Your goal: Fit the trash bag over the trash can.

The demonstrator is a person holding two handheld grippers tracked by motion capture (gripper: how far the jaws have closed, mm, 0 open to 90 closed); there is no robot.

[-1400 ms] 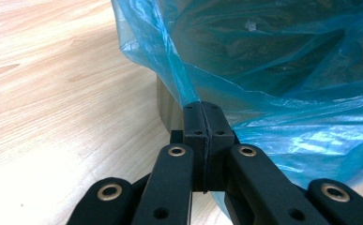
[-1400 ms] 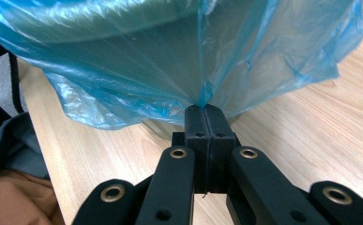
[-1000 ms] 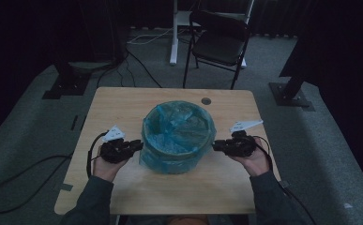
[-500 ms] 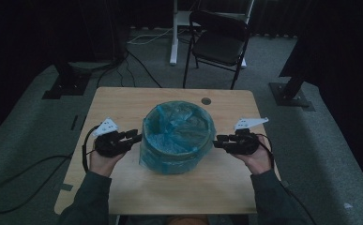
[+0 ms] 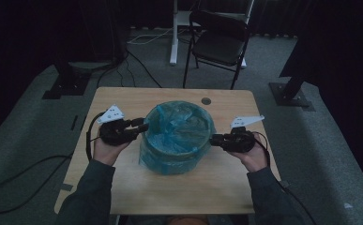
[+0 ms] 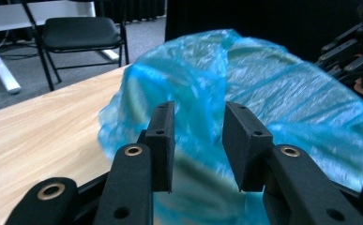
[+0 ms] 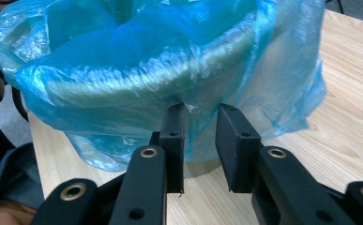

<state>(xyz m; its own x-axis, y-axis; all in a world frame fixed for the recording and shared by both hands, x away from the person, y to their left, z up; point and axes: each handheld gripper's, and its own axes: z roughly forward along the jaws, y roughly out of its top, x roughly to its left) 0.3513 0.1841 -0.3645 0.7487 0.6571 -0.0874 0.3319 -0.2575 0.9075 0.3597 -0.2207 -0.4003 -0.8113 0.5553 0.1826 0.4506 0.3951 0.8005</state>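
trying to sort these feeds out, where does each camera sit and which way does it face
High view: above the person's side, looking forward and down on the table and the bin with a blue bag; both forearms, the left tongs and right tongs show.
Left gripper view: rides the left tongs, facing the bag; its black jaws show.
Right gripper view: rides the right tongs, facing the bin's bag-covered rim; its jaws show.
Shared: all show the bag and table.
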